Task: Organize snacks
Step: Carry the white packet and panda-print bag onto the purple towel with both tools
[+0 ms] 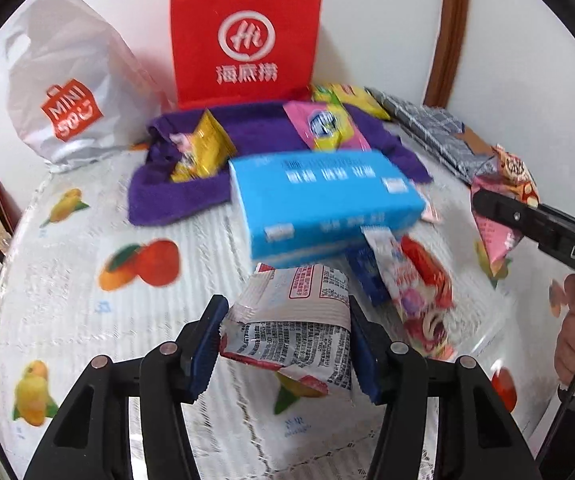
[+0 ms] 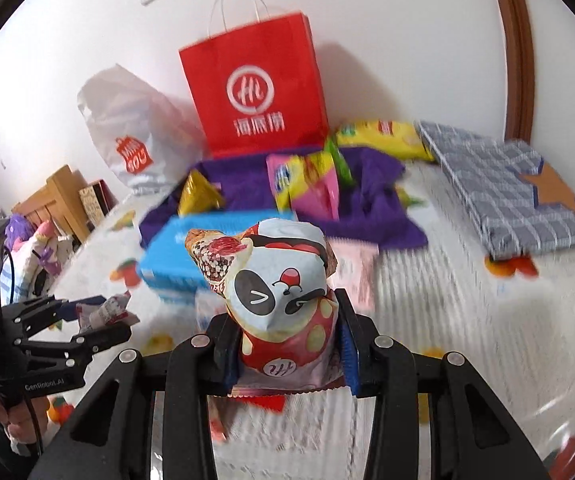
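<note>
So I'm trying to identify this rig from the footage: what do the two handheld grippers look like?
Both are matte black, with angular linkage arms joined by round silver pins. The left gripper and the right gripper each carry ribbed blue pads on their fingers. White lettering marks the bodies: "DAS" on the right one, "GenRobot.AI" on the left. A thin black cable hangs from each handle.

Red paper bag [image 1: 246, 40]: "Hi" in a ring — Chinese characters beneath
White plastic bag [image 1: 67, 92], left of it: "MINISO"
Right gripper [image 1: 487, 200]: "DAS"
Left gripper [image 2: 99, 320]: "GenRobot.AI"
</note>
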The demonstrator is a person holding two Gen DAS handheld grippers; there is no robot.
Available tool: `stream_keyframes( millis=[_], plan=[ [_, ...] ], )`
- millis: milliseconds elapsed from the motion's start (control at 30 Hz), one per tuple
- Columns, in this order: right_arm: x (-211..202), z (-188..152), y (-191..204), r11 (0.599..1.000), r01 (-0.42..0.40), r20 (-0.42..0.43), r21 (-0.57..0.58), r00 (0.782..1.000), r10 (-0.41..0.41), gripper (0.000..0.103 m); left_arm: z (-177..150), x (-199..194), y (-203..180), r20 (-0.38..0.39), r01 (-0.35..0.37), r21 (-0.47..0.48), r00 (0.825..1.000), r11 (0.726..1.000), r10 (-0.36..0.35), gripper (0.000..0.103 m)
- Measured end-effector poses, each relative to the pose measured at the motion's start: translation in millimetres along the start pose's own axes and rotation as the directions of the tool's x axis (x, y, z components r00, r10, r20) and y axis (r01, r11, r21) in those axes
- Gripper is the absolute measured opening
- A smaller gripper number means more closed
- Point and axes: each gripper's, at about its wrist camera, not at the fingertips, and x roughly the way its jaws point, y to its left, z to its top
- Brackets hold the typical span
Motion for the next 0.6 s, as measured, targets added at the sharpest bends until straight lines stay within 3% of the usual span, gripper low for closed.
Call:
stream_keyframes(
  millis=[233, 600],
  plan=[
    [0, 61, 19, 0.999, 0.006, 0.066, -0.034, 0.998, -0.003, 0.04, 42, -12, 23, 0.021, -0.044, -0.043, 0.999, 0.998, 0.045, 0.055],
    [60, 143, 36, 0.999, -0.014, 0.018, -0.041, 1.0, 0.015, 0.039, 130, 1, 75, 0.038, -0.105, -0.142, 0.993, 0.984, 0.112, 0.055]
  ],
)
